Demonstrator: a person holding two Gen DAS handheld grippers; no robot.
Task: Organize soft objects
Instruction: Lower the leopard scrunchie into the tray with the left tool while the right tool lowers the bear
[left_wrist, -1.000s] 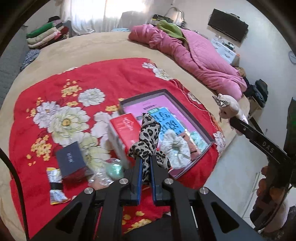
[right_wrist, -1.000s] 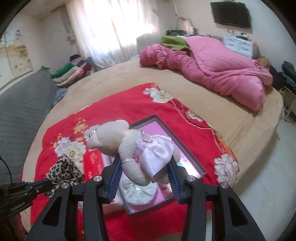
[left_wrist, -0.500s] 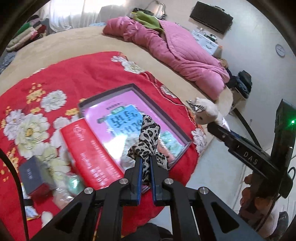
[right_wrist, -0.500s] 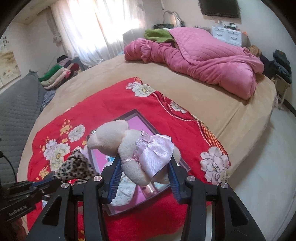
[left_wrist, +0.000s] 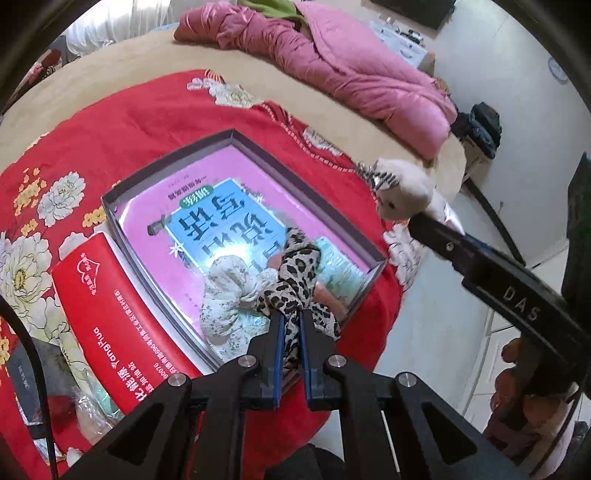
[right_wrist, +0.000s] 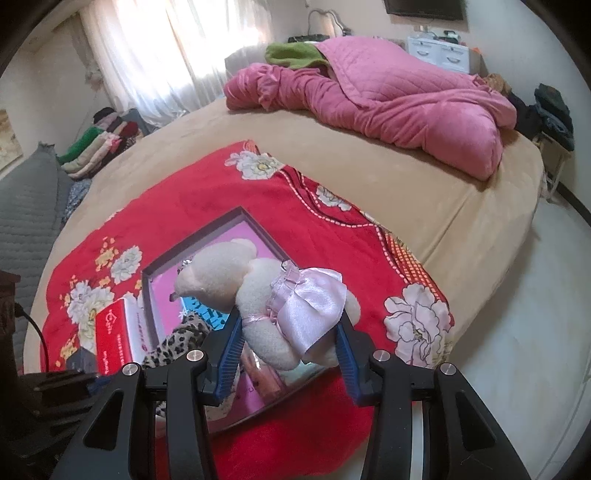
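I'm working over a wide bed (right_wrist: 424, 206) with a tan cover, a red flowered blanket (right_wrist: 325, 229) spread on its near part and a rumpled pink quilt (right_wrist: 388, 99) at the far end; bright curtains (right_wrist: 177, 48) and a stack of folded clothes (right_wrist: 99, 140) sit far left.

Against a second ago, both wrist views show the shallow purple-rimmed box (left_wrist: 258, 147) larger and nearer, and the red carton (left_wrist: 122, 321) on its left now fills more of the left view.

My left gripper (left_wrist: 291, 321) has its fingers pressed together, pinching a leopard-print scrunchie (left_wrist: 295, 273) that hangs over the box's near right part, just beside a pale floral scrunchie (left_wrist: 225, 295) lying inside. My right gripper (right_wrist: 288, 332) pinches a cream plush bear (right_wrist: 258, 295) in a pink satin dress by the body, over the box's near right corner.
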